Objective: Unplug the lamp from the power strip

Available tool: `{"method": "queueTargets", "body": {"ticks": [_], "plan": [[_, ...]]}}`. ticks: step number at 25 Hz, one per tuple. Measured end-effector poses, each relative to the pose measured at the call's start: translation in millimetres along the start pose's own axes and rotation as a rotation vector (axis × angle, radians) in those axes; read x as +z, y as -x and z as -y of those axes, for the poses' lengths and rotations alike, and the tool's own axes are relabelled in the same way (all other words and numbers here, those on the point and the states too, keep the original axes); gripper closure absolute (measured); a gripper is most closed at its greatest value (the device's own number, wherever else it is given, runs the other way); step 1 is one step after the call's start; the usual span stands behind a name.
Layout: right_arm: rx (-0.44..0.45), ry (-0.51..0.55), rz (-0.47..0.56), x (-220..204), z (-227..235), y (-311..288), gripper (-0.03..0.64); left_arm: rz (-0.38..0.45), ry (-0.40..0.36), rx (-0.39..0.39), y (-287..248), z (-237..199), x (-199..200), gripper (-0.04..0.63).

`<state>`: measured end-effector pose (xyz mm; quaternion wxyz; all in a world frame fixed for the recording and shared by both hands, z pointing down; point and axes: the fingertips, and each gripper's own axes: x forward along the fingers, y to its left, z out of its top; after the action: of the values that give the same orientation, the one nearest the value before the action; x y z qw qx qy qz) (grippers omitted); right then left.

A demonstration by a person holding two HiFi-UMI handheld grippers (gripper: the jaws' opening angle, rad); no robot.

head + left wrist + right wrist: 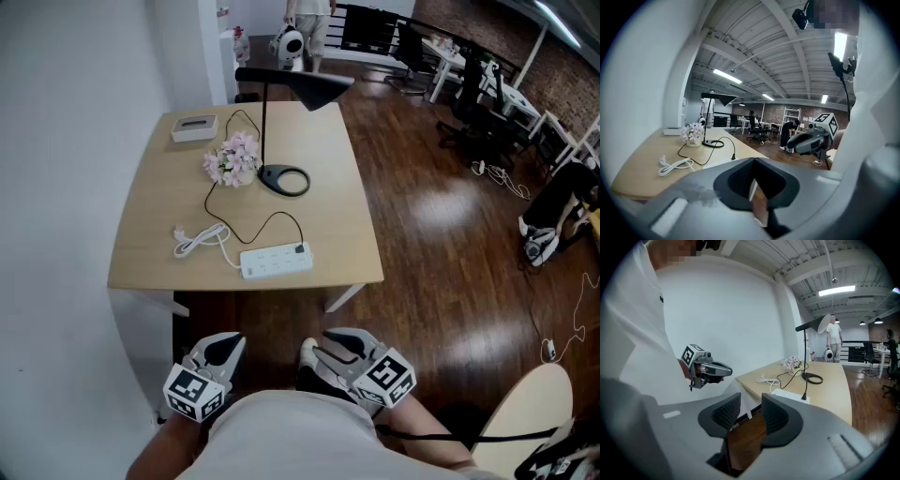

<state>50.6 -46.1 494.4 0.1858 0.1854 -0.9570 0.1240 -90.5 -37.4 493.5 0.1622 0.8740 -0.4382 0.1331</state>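
A black desk lamp stands on the wooden table, its ring base near the middle. Its black cord runs to a black plug seated in the white power strip by the table's near edge. Both grippers hang low in front of the person's body, well short of the table. My left gripper has its jaws together and holds nothing. My right gripper stands open and empty. The right gripper view shows the strip with the plug ahead.
A small pot of pink flowers and a white box sit at the table's far left. The strip's white cord lies coiled left of it. A white wall runs along the left. Office chairs and a person are farther off.
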Motion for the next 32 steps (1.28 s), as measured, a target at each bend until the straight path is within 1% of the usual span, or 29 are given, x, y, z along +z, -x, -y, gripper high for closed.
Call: {"method": "queueTargets", "body": {"ticks": [3,7,9,11,15,19,22,24,26,29,31,32], "plan": [[0.016,0.008,-0.023,6,56,-8,0.474,-0.039,-0.01,-0.002,-52,-18,13,0.594],[0.064,0.038,-0.066,5,117,-27,0.494,-0.066,-0.003,0.044,-120,-54,17,0.595],[0.083,0.047,-0.094,-1,134,-40,0.494,-0.104,0.016,0.056,-146,-70,9,0.595],[0.085,0.045,-0.113,-7,147,-51,0.495,-0.148,0.028,0.051,-167,-81,-1,0.595],[0.079,0.058,-0.162,-13,175,-78,0.499,-0.251,0.006,0.038,-211,-109,-24,0.597],[0.066,0.065,-0.208,-14,204,-120,0.5,-0.354,-0.034,-0.009,-255,-142,-41,0.597],[0.054,0.071,-0.277,-24,218,-147,0.5,-0.433,-0.012,-0.077,-275,-147,-61,0.597],[0.023,0.107,-0.327,-30,239,-161,0.5,-0.473,-0.024,-0.136,-290,-147,-66,0.597],[0.009,0.155,-0.39,-40,256,-177,0.5,-0.528,-0.049,-0.174,-298,-152,-73,0.597],[0.038,0.21,-0.482,-60,266,-198,0.5,-0.598,-0.075,-0.2,-302,-157,-89,0.597],[0.061,0.255,-0.531,-70,269,-207,0.5,-0.62,-0.091,-0.224,-304,-155,-91,0.597],[0.07,0.283,-0.551,-73,271,-209,0.5,-0.628,-0.088,-0.236,-305,-154,-90,0.597]]}}
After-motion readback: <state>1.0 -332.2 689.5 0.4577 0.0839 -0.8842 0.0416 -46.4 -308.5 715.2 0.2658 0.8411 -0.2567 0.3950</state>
